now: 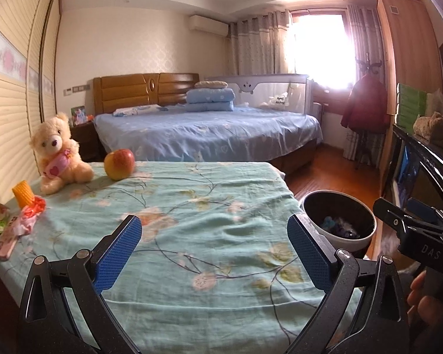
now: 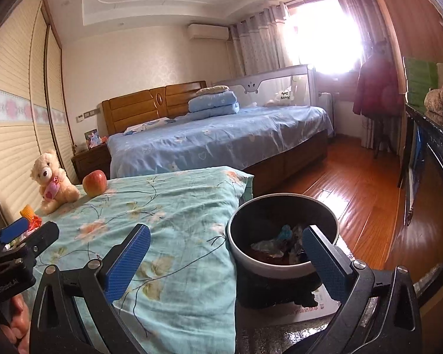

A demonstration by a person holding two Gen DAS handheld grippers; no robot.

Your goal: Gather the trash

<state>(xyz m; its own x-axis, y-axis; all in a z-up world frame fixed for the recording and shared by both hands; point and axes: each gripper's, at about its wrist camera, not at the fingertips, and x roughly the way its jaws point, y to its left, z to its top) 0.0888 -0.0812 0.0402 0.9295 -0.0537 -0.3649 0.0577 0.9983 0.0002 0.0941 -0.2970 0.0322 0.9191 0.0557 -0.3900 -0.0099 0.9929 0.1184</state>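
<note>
Both claws gape empty: the left claw (image 1: 214, 253) over the floral cloth (image 1: 192, 206), the right claw (image 2: 226, 256) by the round bin (image 2: 283, 236) holding crumpled scraps. Crinkly wrappers (image 1: 29, 215) lie far left by the plush bear (image 1: 57, 153); soft cloth could bunch, and the smooth apple (image 1: 119, 163) may be grabbed by mistake

Blown-out window (image 1: 319, 50) glare, warm daylight, fisheye-bent edges, dark vignetted corners
</note>
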